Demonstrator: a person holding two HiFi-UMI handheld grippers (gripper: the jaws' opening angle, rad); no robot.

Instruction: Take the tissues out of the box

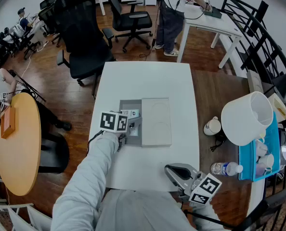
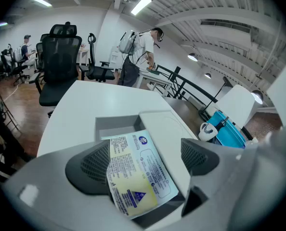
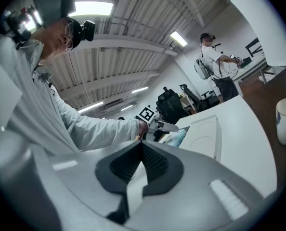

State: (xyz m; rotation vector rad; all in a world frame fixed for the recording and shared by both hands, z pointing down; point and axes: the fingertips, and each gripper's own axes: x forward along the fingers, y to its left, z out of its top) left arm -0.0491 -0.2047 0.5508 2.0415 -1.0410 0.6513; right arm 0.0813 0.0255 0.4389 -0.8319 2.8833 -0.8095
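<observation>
A grey box (image 1: 125, 105) (image 2: 114, 124) lies on the white table (image 1: 148, 81), its white lid (image 1: 156, 121) (image 2: 167, 129) slid to the right. A printed tissue pack (image 1: 131, 113) (image 2: 136, 172) sits tilted at the box's open end. My left gripper (image 1: 133, 124) (image 2: 143, 160) is open wide around it. The pack lies over the left pad, and the right pad (image 2: 197, 155) stands clear of it. My right gripper (image 1: 169, 170) (image 3: 142, 153) rests at the table's near edge, shut and empty. In the right gripper view, the lid (image 3: 203, 136) and left gripper (image 3: 167, 125) show beyond it.
On the brown desk to the right stand a mug (image 1: 213, 126), a water bottle (image 1: 226, 168), a large white bucket (image 1: 246, 117) and a blue tray (image 1: 273, 153). Office chairs (image 1: 83, 37) and a standing person (image 1: 169, 13) are beyond the table. A round wooden table (image 1: 15, 143) is at left.
</observation>
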